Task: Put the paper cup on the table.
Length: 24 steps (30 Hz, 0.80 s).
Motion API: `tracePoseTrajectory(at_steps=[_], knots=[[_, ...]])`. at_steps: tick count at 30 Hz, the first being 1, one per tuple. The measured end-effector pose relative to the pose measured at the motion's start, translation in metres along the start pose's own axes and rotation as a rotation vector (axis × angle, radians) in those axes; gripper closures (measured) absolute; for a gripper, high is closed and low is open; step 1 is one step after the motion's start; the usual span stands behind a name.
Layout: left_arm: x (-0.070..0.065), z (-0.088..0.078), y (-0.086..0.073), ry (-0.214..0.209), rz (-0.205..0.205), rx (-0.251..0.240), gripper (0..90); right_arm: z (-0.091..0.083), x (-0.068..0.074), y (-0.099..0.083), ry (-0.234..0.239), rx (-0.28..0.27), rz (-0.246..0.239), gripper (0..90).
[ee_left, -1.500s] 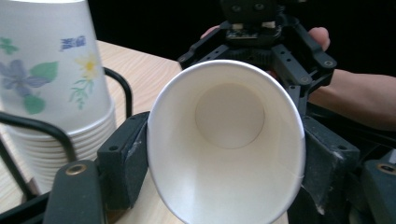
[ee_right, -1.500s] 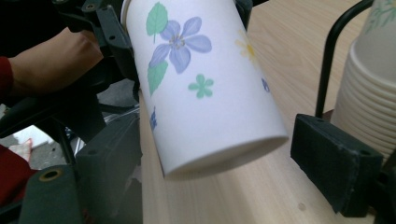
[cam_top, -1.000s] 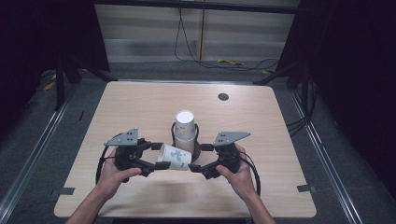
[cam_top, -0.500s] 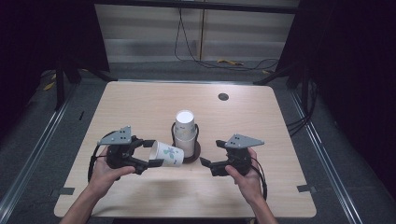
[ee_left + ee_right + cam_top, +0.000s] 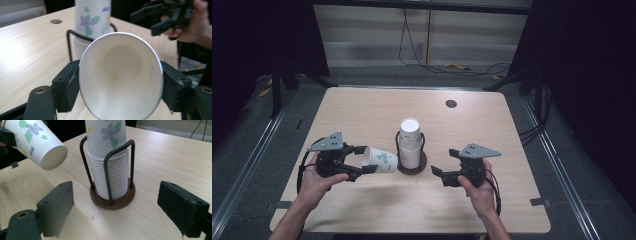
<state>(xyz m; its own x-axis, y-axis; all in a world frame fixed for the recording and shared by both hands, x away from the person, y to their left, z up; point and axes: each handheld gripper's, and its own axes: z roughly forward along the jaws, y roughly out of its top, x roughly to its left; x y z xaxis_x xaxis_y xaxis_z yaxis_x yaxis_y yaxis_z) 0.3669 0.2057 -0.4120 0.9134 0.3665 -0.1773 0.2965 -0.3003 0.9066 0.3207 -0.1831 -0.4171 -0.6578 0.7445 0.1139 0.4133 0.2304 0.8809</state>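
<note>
Left gripper (image 5: 362,162): I have it clamped across the mouth of a single paper cup (image 5: 379,160); in the left gripper view the pads (image 5: 71,87) squeeze the rim (image 5: 120,35) into an oval.

Cup position: it lies on its side in my grip, off the table (image 5: 362,115), base pointing at the stack (image 5: 410,142) and close to it, though I cannot tell whether they touch.

Risk with the cup: I judge the thin wall could crease or pop out if I squeeze harder; a slack grip would let it slide off the pads.

Stack and holder: the remaining cups sit upside down inside a black wire holder (image 5: 107,167) on a round wooden base (image 5: 113,201), mid-table.

Risk in the middle: swinging the held cup sideways could knock the top cup or tip the holder, since nothing steadies it.

Right gripper (image 5: 443,176): my jaws stand wide apart with nothing between them, aimed at the holder from the right.

Risk on the right: moving in carelessly, I could nudge the base and shift the whole stack.
</note>
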Motion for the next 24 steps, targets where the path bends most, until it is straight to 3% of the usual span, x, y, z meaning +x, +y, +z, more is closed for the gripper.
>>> tracePoseTrajectory(at_steps=[12, 24], knots=[[0.017, -0.006, -0.003, 0.061, -0.067, 0.005, 26.3, 0.001, -0.003, -0.001, -0.016, -0.007, 0.009, 13.4], [0.023, -0.003, 0.009, 0.113, -0.056, 0.059, 25.0, -0.007, -0.004, -0.006, -0.028, -0.011, 0.011, 13.5]])
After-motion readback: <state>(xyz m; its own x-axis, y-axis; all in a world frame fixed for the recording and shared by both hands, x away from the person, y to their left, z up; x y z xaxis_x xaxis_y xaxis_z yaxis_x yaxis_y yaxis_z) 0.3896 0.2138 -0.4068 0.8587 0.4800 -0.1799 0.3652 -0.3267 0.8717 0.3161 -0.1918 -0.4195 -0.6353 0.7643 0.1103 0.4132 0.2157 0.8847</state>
